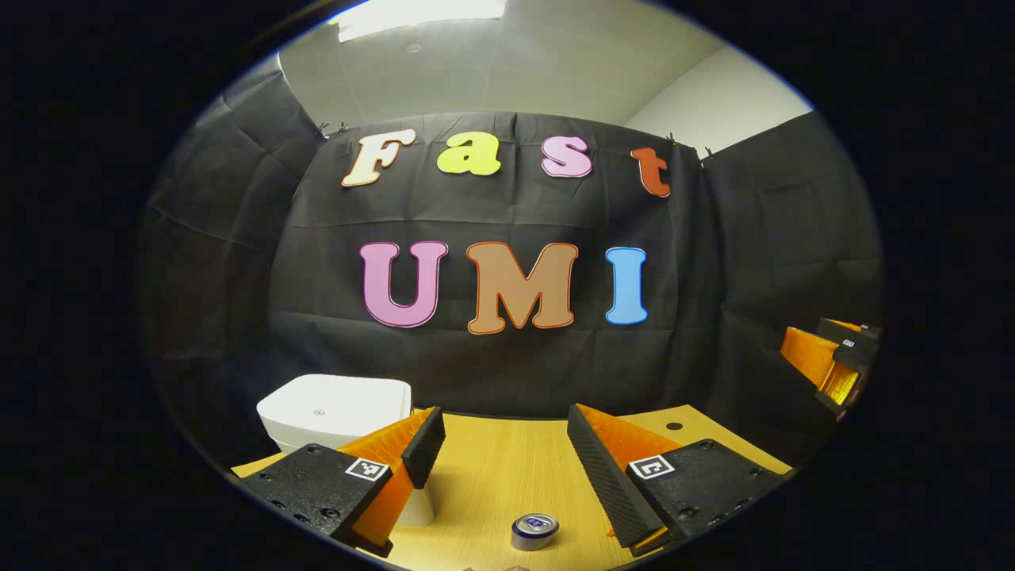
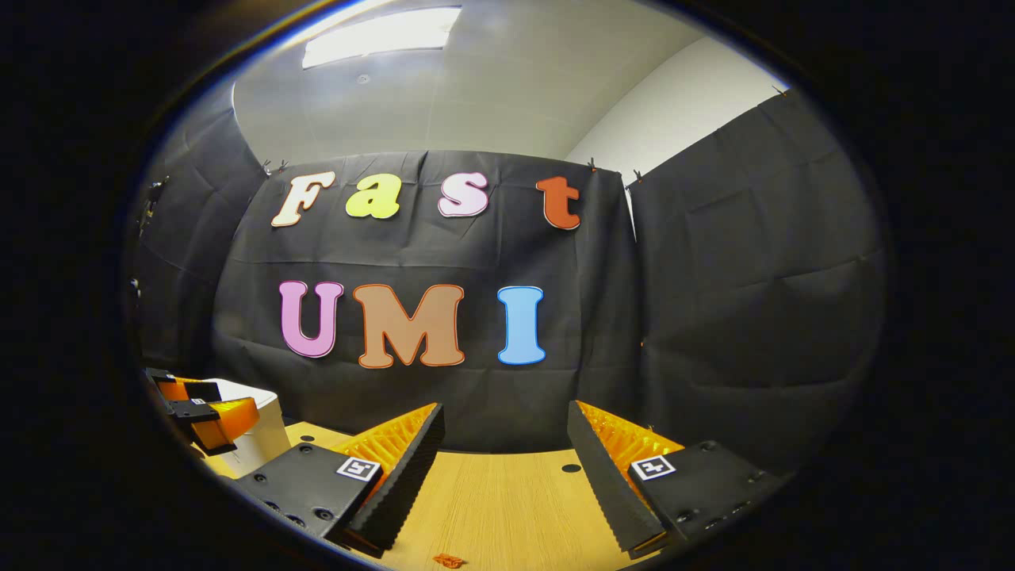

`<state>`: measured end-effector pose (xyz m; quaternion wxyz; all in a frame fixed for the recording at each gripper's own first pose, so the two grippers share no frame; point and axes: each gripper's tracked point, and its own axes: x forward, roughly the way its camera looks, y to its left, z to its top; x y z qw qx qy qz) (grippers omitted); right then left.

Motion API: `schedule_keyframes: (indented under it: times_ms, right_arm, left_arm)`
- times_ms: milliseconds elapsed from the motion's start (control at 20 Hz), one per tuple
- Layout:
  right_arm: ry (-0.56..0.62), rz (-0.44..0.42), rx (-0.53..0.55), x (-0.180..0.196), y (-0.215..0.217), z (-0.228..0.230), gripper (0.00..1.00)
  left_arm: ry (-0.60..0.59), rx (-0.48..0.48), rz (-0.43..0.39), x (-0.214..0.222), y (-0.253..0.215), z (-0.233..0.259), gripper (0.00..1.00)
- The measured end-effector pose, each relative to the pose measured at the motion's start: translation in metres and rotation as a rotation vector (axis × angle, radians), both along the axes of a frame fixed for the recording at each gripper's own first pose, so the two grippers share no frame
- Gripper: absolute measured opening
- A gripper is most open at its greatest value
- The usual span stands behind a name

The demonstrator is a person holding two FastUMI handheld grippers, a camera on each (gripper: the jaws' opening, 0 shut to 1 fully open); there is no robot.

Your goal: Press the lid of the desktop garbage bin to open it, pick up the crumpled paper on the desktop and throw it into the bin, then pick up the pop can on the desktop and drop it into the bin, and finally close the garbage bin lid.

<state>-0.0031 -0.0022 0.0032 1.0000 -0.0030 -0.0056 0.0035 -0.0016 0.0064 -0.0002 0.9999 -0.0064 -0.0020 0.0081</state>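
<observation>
Left tongs (image 1: 507,468): spread wide, nothing pinched, held above the counter (image 1: 492,476).
Can (image 1: 534,531): upright on the counter, low between the left fingers, untouched.
Bin (image 1: 333,412): white, lid shut, at the far left of the counter, partly hidden behind the left finger (image 1: 424,444).
Right tongs (image 2: 503,476): spread wide, nothing held; also seen far right in the left gripper view.
Step in hand: judged to be the lid press, not yet done; the lid should be pushed straight down near its centre, gently, so the bin is not shifted.
Paper: not located.
Counter: pale wood grain, a small dark hole (image 2: 571,468) near the back.
Room: black cloth walls, white ceiling, one lamp (image 2: 381,36).
</observation>
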Motion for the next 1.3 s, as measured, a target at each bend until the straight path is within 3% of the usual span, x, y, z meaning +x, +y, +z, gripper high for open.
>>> schedule_keyframes:
  times_ms: [1300]
  right_arm:
    - [0.020,-0.007,0.014,-0.003,-0.011,-0.004,1.00]
  left_arm:
    - [-0.034,0.047,0.017,-0.007,0.005,0.015,0.94]
